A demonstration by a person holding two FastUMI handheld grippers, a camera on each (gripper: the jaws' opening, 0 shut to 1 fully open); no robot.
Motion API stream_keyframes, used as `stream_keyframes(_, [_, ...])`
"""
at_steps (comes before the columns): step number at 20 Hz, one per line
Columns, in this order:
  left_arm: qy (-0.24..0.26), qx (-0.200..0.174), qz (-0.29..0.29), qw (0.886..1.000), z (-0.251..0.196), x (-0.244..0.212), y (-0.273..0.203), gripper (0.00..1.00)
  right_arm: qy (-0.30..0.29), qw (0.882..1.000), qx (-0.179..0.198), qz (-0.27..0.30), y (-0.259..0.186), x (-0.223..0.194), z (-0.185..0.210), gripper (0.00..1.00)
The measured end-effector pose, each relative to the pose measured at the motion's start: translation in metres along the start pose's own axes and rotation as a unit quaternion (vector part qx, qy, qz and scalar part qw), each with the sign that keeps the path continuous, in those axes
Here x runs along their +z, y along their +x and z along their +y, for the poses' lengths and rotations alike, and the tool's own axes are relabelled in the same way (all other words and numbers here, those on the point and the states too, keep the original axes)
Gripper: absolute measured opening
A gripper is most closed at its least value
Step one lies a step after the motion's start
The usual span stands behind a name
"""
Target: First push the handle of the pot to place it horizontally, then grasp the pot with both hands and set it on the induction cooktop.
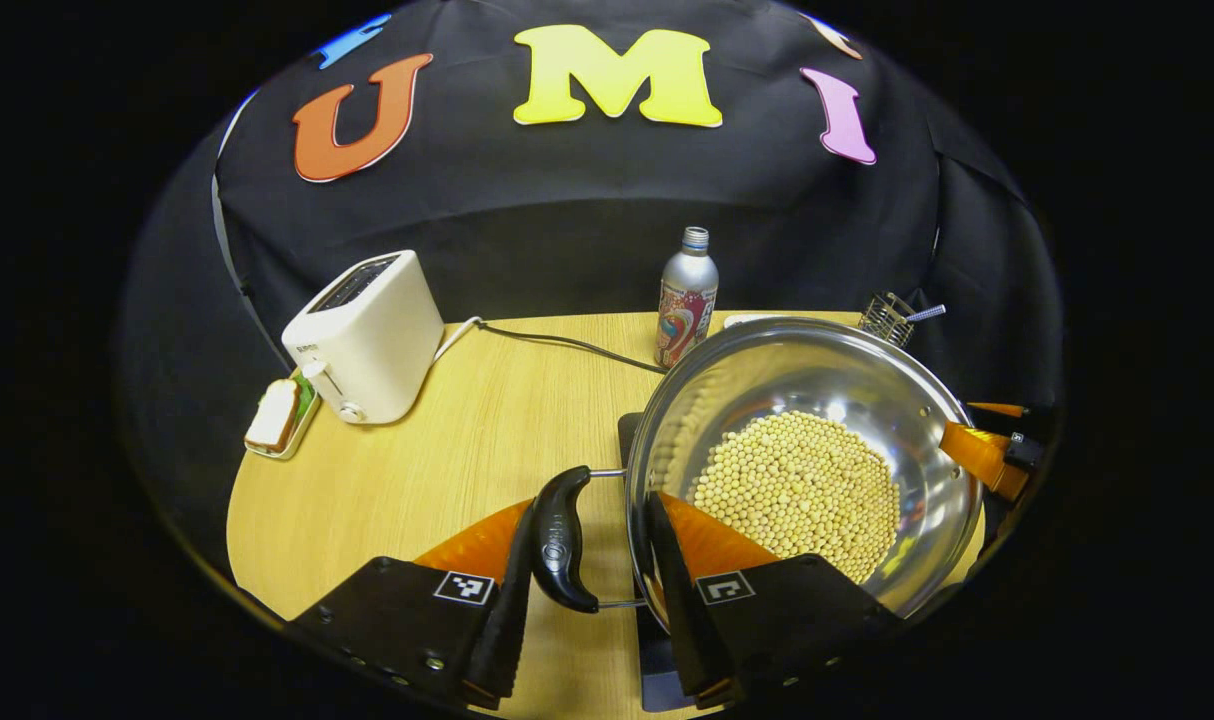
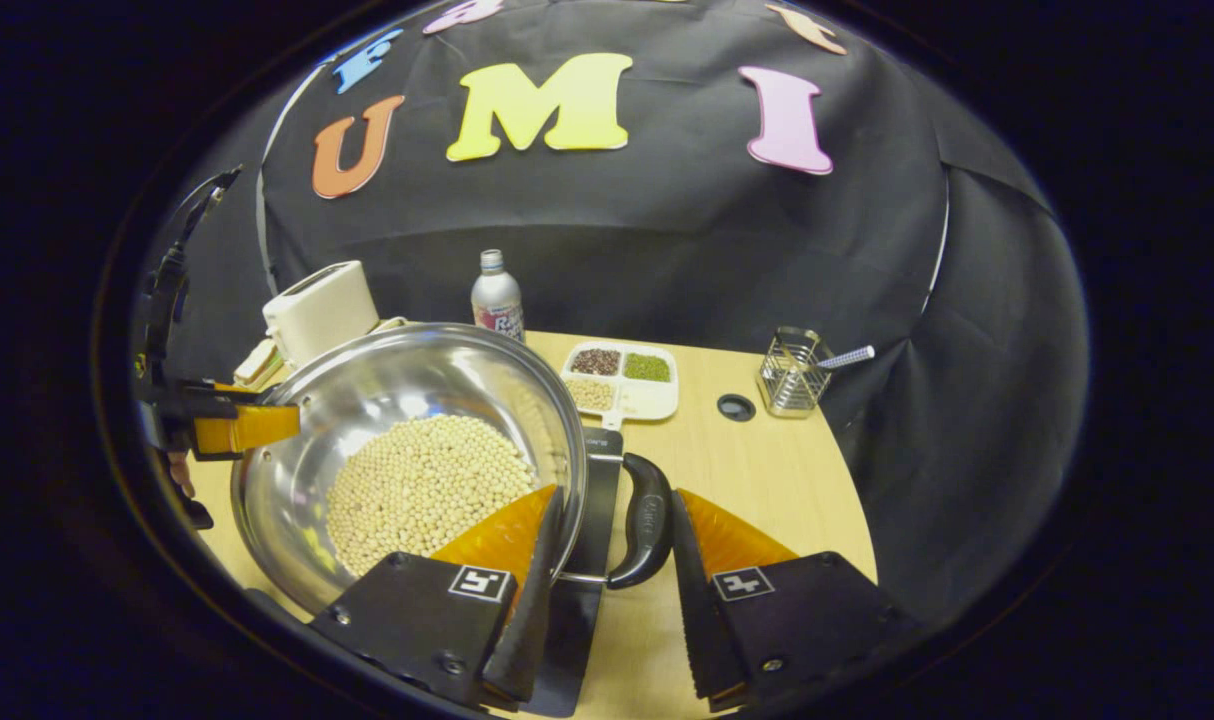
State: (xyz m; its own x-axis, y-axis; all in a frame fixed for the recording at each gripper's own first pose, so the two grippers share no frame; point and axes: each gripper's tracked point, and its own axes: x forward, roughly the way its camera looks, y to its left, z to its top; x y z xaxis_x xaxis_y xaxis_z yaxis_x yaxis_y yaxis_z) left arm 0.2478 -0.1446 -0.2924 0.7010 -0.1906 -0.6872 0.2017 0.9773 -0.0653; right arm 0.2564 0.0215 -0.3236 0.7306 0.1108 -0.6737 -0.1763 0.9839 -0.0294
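With both tools around its black side handles, my left tool (image 1: 587,640) and right tool (image 2: 607,640) part-open, not clamped, the round steel pot of pale beans (image 1: 817,400) sits over the flat black induction cooktop (image 2: 592,500); next I close both and settle it.

Bare light-wood table (image 1: 447,470) lies open at centre-left, bounded by the white toaster (image 1: 367,335) at upper left and the silver bottle (image 1: 686,297) at upper centre.

Showing shiny silver on the pot (image 1: 817,380), filled with pale yellow beans (image 1: 797,480), and glossy black on its side handles (image 1: 559,540). Glowing pale wood grain across the surface (image 1: 447,450). Gleaming creamy white on the toaster (image 1: 367,335), silver with red and blue print on the bottle (image 1: 686,298). Displaying white on the divided tray (image 2: 622,385), holding dark brown, green and beige heaps.
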Motion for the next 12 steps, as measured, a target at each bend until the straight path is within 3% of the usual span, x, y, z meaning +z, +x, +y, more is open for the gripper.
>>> stream_keyframes(3, [-0.014,-0.01,0.006,1.0,-0.001,-0.008,0.023,0.59,0.016,1.0,0.003,0.001,0.019,-0.013,-0.003,0.58])
stream_keyframes(7, [-0.04,-0.033,-0.034,0.998,-0.003,-0.001,0.023,0.58,0.053,0.998,0.012,-0.032,0.022,-0.011,-0.006,0.62])
stream_keyframes(8, [-0.042,-0.033,-0.041,0.998,-0.003,-0.001,0.022,0.68,0.059,0.998,0.013,-0.036,0.023,-0.011,-0.006,0.62])
stream_keyframes(9, [-0.042,-0.034,-0.047,0.997,-0.003,0.0,0.023,0.68,0.061,0.997,0.014,-0.039,0.023,-0.011,-0.008,0.63])
stream_keyframes(10, [-0.044,-0.034,-0.052,0.997,-0.003,-0.001,0.023,0.59,0.06,0.997,0.014,-0.041,0.021,-0.011,-0.011,0.63])
stream_keyframes(12, [-0.049,-0.038,-0.068,0.996,-0.003,0.002,0.022,0.59,0.062,0.997,0.015,-0.046,0.019,-0.012,-0.013,0.65])
